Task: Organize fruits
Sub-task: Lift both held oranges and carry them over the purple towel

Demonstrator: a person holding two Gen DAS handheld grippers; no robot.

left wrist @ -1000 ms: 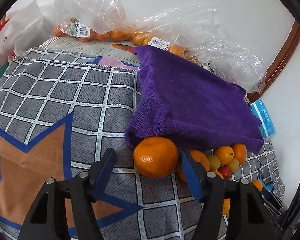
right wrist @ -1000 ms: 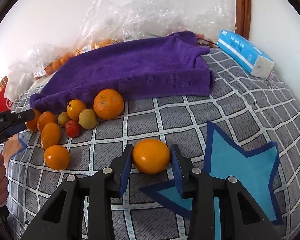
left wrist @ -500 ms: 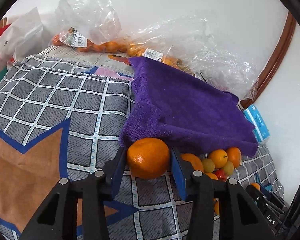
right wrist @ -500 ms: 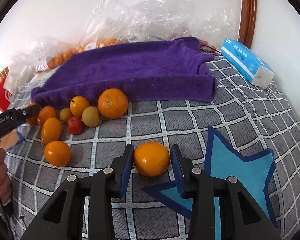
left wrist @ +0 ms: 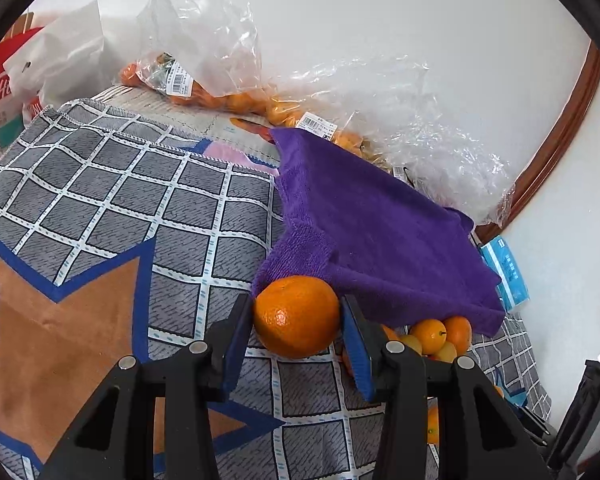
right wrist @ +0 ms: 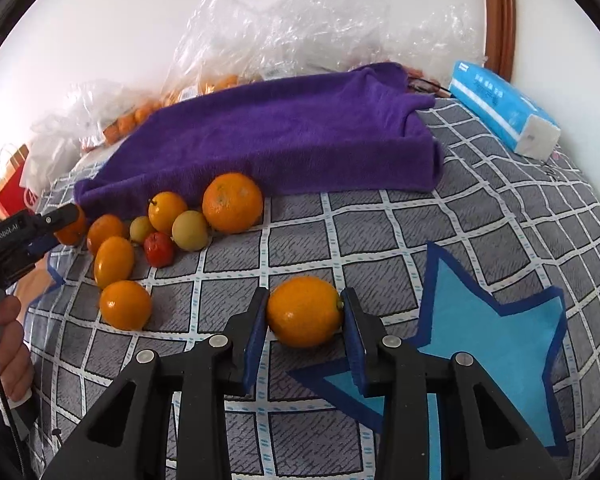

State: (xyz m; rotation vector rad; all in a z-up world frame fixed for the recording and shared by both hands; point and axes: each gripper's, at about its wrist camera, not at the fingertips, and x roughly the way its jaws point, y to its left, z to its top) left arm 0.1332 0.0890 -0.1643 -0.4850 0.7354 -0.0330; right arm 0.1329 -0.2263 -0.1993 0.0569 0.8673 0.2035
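Both grippers clamp firm, smooth-skinned fruit across the middle: left gripper [left wrist: 298, 334] a round orange tangerine [left wrist: 297, 316], right gripper [right wrist: 304, 330] an oval orange citrus [right wrist: 305, 311].

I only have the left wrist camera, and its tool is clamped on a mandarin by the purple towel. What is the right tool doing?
Observer: The right tool is shut on a smooth orange fruit that rests on the checked cloth.
Operator: What is next to that fruit?
Observer: A light blue star patch lies just to its right in the right wrist view.
Operator: How many loose fruits are by the towel?
Observer: Eight loose fruits lie in a cluster there, and one of them is a small red fruit.
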